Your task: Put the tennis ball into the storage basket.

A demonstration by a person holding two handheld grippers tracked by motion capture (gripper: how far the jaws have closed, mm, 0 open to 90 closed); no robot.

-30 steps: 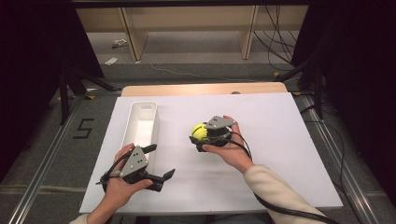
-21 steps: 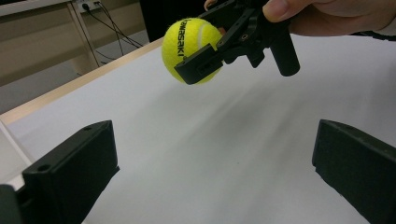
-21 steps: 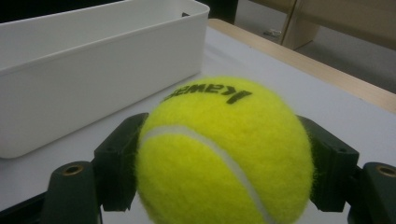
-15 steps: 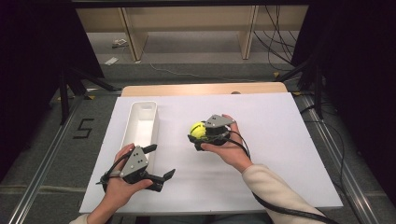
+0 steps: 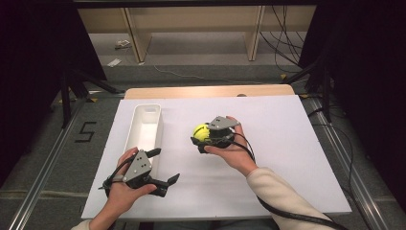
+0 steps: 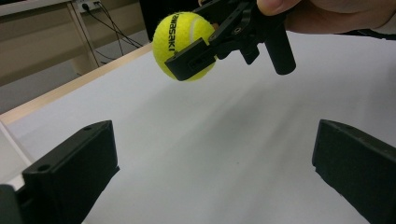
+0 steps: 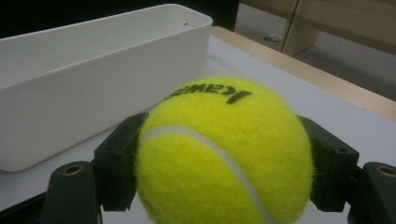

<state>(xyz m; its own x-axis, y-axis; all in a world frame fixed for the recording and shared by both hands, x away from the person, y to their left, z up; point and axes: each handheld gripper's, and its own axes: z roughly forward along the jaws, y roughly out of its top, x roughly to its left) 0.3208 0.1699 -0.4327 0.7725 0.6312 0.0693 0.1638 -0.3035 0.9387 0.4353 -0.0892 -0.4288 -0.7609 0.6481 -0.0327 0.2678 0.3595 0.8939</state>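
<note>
Yellow tennis ball [image 7: 224, 154]: clamped between the jaws of the right gripper [image 5: 203, 139], held clear above the white table [image 5: 297, 143].
Left gripper [image 5: 165, 167]: jaws spread wide, nothing between them.
White bin [image 5: 143, 127]: beside the ball.
Done: pickup.
Left: judged, drop into the bin.

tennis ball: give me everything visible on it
The tennis ball is bright yellow-green felt, fuzzy, with a curved white seam and black lettering on top. It looks whole and round. The right gripper is shut on it, one black finger pressing each side. In the left gripper view it hangs clear of the white board, nothing else touching it. The white bin lies beyond it, apart.
</note>
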